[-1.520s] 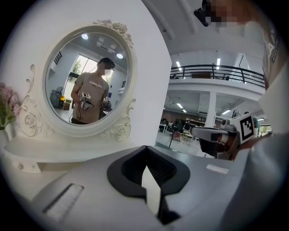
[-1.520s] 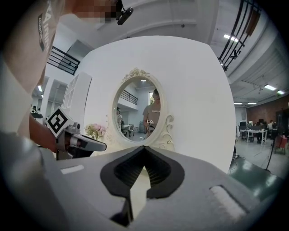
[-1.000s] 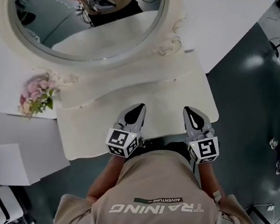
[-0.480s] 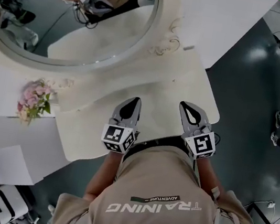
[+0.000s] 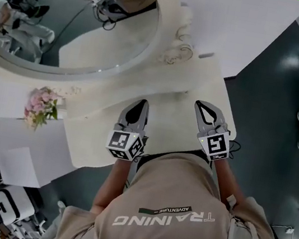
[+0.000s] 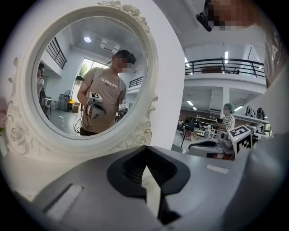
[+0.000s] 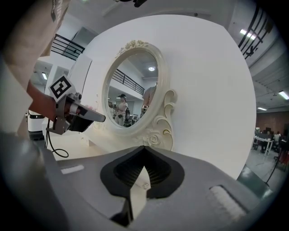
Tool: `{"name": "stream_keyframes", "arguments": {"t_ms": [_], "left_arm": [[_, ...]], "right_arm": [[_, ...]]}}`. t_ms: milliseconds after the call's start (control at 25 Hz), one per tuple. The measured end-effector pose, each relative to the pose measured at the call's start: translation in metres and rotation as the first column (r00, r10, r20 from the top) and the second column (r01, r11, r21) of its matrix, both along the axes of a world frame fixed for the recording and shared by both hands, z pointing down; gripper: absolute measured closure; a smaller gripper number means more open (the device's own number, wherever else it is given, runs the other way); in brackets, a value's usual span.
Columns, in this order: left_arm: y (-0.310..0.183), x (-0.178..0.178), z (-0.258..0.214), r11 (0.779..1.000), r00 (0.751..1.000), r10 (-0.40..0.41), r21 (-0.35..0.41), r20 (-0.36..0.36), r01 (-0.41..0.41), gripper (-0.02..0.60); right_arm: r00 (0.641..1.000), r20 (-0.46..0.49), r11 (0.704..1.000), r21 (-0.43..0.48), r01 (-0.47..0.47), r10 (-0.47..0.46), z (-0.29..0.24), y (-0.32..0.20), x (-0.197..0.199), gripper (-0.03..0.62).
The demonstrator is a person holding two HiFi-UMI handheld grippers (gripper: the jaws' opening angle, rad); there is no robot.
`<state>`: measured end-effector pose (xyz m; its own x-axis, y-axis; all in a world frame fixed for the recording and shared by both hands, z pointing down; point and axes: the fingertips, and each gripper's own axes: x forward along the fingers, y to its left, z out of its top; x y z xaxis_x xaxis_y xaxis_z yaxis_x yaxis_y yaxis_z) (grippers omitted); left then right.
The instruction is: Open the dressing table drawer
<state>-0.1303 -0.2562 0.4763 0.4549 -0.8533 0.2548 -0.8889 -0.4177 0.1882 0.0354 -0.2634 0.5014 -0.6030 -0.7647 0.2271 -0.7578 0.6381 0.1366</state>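
Cream-white, the dressing table (image 5: 165,125) stands right in front of the person, its worktop bare beneath both grippers. Left tongs (image 5: 142,103) are over the near middle of the worktop, tips pressed together with nothing between them. Right tongs (image 5: 200,104) are near them, toward the table's right corner, likewise pressed together and empty. Both point toward the oval mirror (image 5: 80,25) at the back, which reflects the person and one marker cube. Pink flowers (image 5: 41,107) sit at the left, beside the mirror's carved frame. The drawer does not show: the table's front lies below the near edge, hidden by the person's beige shirt (image 5: 175,205).
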Motion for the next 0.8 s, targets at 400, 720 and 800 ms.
{"name": "stream_keyframes", "arguments": {"t_ms": [400, 720, 800], "left_arm": [[0.004, 0.017, 0.011, 0.999, 0.999, -0.052, -0.016, 0.002, 0.052, 0.563], [0.018, 0.022, 0.014, 0.998, 0.998, -0.061, -0.030, 0.010, 0.061, 0.563], [0.021, 0.020, 0.015, 0.997, 0.998, -0.067, -0.030, 0.010, 0.067, 0.563]], "right_arm": [[1.000, 0.005, 0.996, -0.086, 0.023, -0.023, 0.040, -0.010, 0.009, 0.591], [1.000, 0.013, 0.992, -0.125, 0.011, -0.010, 0.058, -0.015, 0.010, 0.462], [1.000, 0.008, 0.992, -0.127, 0.018, -0.017, 0.061, -0.014, 0.008, 0.462]]}}
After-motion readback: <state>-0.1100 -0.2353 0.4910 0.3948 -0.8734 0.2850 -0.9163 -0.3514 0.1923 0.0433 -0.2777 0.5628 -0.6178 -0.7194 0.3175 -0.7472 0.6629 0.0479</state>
